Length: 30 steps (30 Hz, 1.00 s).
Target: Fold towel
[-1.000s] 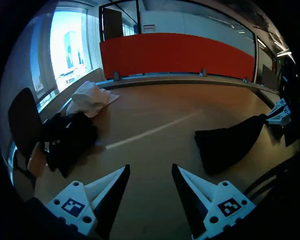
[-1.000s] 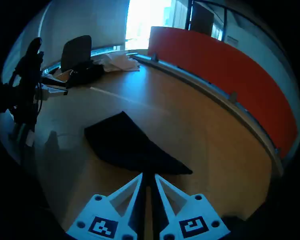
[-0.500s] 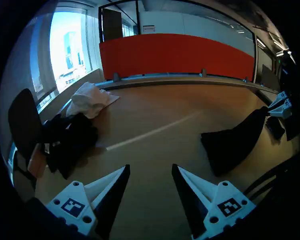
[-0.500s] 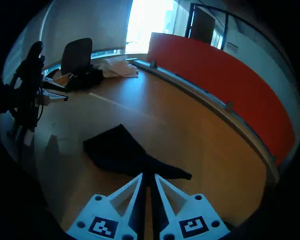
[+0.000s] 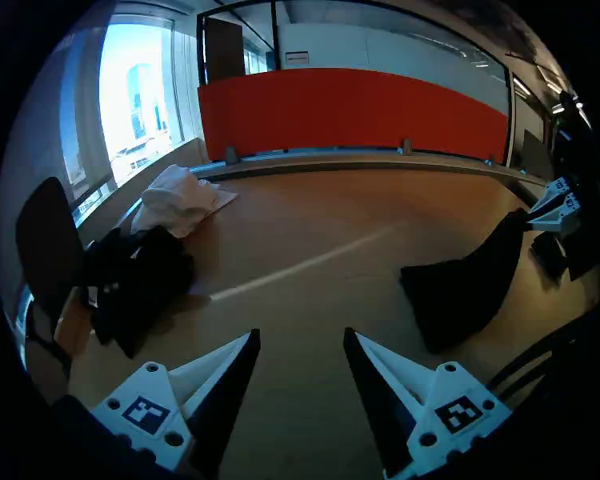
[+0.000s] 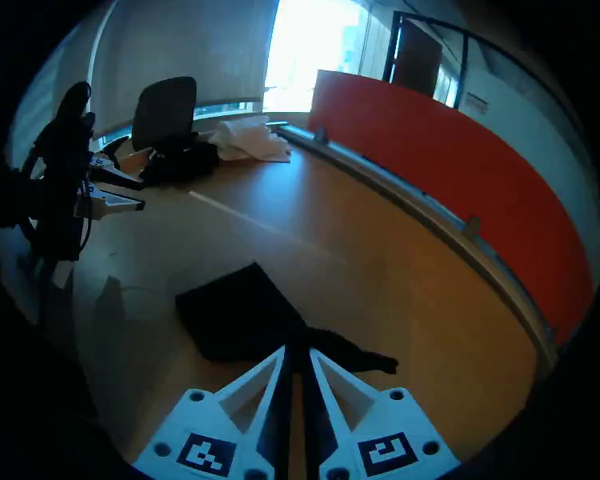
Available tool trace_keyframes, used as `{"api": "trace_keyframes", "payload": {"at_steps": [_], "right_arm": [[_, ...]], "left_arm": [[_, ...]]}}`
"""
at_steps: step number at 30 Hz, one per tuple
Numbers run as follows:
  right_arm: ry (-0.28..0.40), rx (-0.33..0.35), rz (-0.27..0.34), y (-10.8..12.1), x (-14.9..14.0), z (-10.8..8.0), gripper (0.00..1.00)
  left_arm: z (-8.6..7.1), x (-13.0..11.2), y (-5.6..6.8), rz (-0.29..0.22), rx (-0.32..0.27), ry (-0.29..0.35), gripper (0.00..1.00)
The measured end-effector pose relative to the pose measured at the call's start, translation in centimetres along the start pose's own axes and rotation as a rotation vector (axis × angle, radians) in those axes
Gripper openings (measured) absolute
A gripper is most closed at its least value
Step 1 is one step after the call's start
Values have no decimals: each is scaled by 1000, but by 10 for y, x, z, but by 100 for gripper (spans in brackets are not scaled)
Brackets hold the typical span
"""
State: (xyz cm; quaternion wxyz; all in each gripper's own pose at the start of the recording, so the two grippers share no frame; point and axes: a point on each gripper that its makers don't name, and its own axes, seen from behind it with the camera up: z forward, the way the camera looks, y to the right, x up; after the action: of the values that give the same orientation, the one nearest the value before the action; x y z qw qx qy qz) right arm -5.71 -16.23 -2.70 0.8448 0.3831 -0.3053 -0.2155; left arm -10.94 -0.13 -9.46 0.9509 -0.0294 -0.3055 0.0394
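Observation:
A black towel lies partly on the wooden table, its far corner pulled up off the surface. My right gripper is shut on that corner, and the towel hangs down from it to the table. In the left gripper view the right gripper shows at the right edge, holding the raised corner. My left gripper is open over bare table, well to the left of the towel, with nothing between its fingers. The left gripper also appears far off at the left in the right gripper view.
A heap of black cloth and a white towel pile lie at the table's left end beside a dark chair. An orange-red partition runs along the table's far edge. Windows stand behind.
My right gripper has lifted the towel's corner higher, so the cloth bunches and covers less of the table. The left gripper has stayed still and open.

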Motion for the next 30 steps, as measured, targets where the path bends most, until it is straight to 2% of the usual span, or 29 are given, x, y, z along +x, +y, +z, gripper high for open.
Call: {"api": "trace_keyframes", "payload": {"at_steps": [15,30], "right_arm": [[10,103,-27,-44,30,45,6],[-31,195,-10,-85,30,83,7]], "left_arm": [[3,0,4,-5,-21,1,76],[3,-5,-2,-16,-19,-5,77]]}}
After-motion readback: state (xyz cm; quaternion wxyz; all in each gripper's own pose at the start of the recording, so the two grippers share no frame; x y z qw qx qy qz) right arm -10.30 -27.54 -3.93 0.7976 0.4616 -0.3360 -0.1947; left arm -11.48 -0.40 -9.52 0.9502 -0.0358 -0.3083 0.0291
